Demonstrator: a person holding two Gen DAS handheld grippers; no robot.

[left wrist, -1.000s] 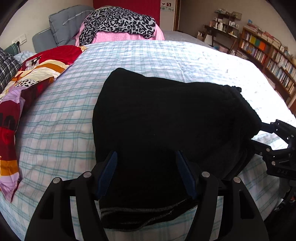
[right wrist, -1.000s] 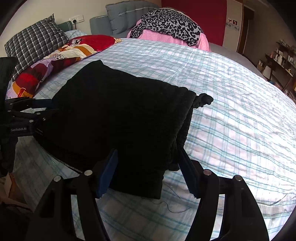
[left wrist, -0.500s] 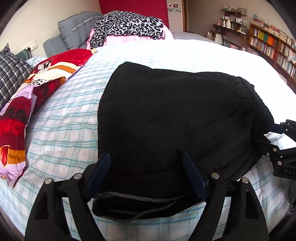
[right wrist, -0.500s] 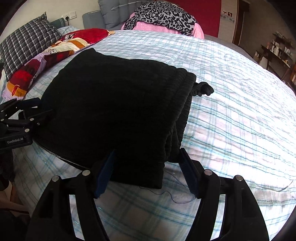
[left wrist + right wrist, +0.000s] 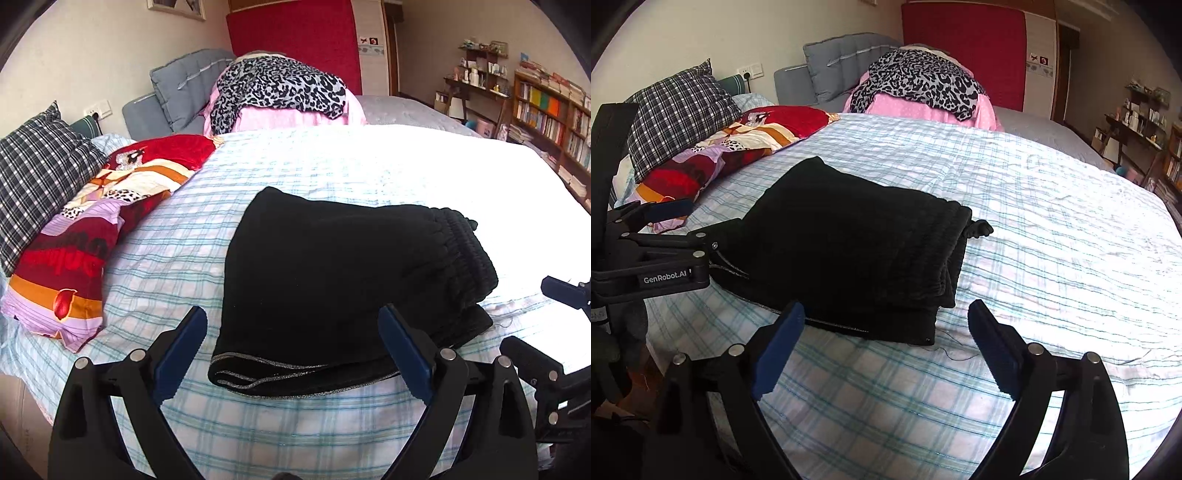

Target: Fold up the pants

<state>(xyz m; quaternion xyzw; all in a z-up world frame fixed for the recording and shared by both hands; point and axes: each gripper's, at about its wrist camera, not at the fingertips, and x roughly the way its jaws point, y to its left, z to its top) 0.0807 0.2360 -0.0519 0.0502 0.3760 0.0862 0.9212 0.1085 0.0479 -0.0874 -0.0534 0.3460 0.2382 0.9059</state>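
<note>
Now, left wrist view: left claw (image 5: 291, 354) opening, empty; folded pants (image 5: 343, 288) lie on bed (image 5: 258, 177).
Right wrist view: right claw (image 5: 886, 345) opening, empty. Soft, thick, limp; probably grip at hem.

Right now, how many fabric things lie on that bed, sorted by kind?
Folded black pants: 1
Checked pillow: 1
Grey cushion: 1
Red patterned quilt: 1
Leopard-print cloth: 1
Pink cloth beneath it: 1
Total: 6
</note>
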